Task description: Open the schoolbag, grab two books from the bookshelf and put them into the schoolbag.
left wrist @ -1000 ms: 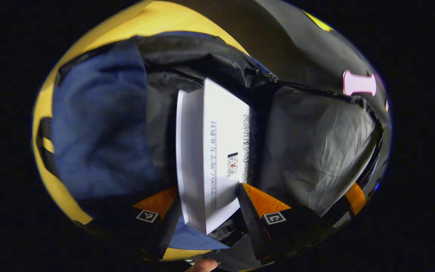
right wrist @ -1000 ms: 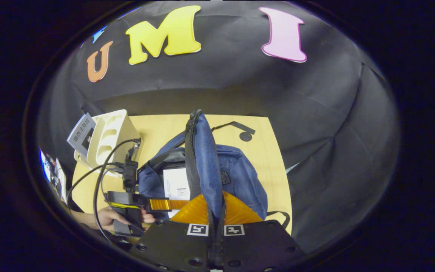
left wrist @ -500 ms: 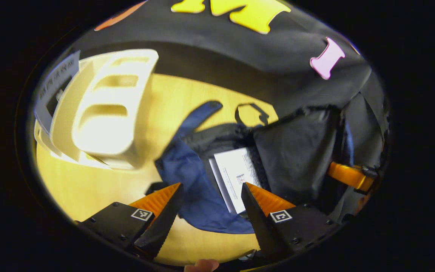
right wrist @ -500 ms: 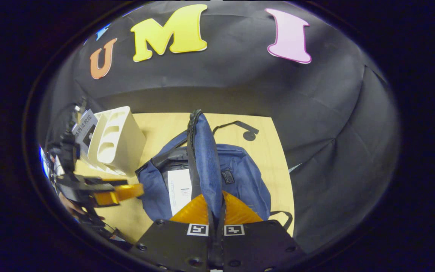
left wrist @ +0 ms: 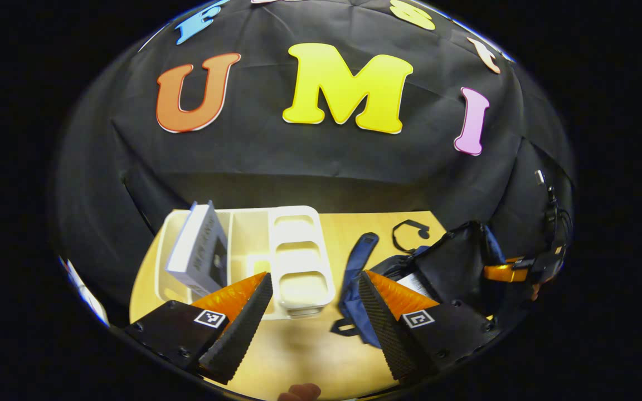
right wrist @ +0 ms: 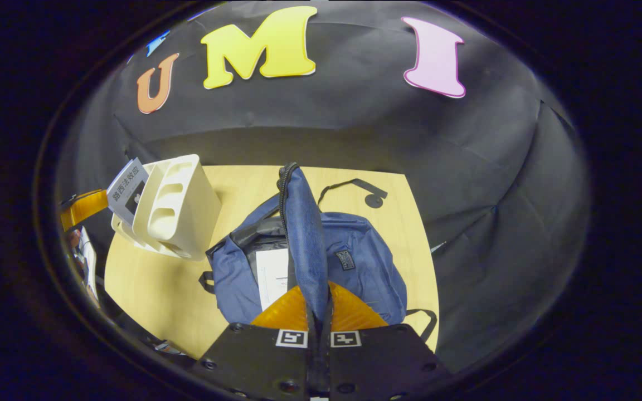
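Leaning in the cream plastic bookshelf (left wrist: pixel 298 262) at the left of the wooden table (left wrist: pixel 298 356), the grey-covered paperback book (left wrist: pixel 198 256) looks light and stiff; we would pinch its free upper edge. Our left claw (left wrist: pixel 312 317) gapes wide and empty nearby. Rightward, our right claw (right wrist: pixel 319 312) clamps the soft blue schoolbag's flap (right wrist: pixel 304 239), baring a white book (right wrist: pixel 273 275) inside.

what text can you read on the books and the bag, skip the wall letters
"路西法效应": cover of the grey book leaning in the bookshelf.
white book in the schoolbag: print too small to read.
patch on the schoolbag: too small to read.
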Motion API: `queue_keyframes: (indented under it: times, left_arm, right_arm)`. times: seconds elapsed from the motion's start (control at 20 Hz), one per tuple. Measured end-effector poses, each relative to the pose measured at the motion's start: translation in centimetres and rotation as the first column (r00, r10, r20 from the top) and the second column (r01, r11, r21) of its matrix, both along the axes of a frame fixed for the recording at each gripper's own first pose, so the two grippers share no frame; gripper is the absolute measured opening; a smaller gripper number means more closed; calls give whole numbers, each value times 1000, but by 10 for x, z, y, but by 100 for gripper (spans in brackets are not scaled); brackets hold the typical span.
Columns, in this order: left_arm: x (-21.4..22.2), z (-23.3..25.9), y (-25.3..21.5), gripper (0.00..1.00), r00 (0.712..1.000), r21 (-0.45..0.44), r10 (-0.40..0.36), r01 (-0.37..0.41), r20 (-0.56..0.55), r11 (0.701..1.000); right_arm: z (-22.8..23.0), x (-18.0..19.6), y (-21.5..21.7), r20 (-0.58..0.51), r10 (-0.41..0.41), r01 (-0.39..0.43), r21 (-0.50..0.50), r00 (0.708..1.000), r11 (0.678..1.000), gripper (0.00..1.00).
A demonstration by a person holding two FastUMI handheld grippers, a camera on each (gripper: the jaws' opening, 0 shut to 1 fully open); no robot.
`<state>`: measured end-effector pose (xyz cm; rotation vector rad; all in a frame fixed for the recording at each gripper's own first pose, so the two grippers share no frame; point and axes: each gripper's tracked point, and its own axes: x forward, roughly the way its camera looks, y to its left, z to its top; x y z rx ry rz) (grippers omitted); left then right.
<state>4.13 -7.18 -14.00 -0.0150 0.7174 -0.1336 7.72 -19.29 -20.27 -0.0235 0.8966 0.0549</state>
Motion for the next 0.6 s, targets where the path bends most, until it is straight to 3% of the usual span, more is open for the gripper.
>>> queue_keyframes:
  times: [0.35,0.6]
  left_arm:
    - [18,24,74,98,997,1,76,-76,-31,997]
    - [40,17,116,98,991,-1,80,-81,-104,997]
  right_arm:
    - [4,-5,10,6,-19,19,7,1000,1000,0]
    - [4,-5,7,5,-44,44,3,999,999,0]
